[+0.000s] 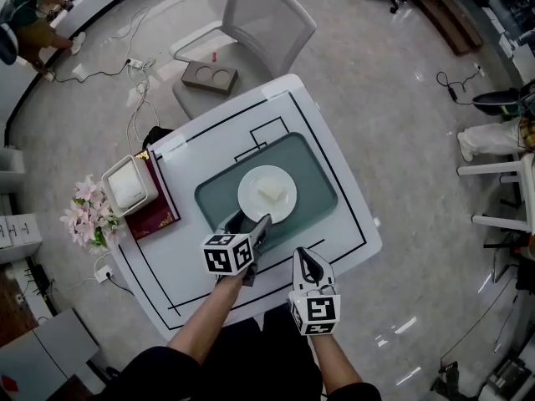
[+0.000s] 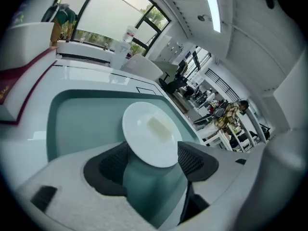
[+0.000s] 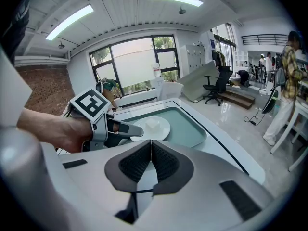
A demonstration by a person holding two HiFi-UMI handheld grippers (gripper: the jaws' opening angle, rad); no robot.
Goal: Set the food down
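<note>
Left tongs (image 2: 153, 160) gape loose astride the plate (image 2: 144, 129), right tongs (image 3: 150, 161) clenched empty; backing out crookedly, I could snag its rim and jolt the food (image 2: 160, 127).

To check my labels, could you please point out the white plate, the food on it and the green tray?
white plate (image 1: 250, 195): head view, bare left part of its surface.
food (image 1: 269, 194): head view, middle of the pale piece.
green tray (image 1: 316, 185): head view, bare floor right of the plate.
</note>
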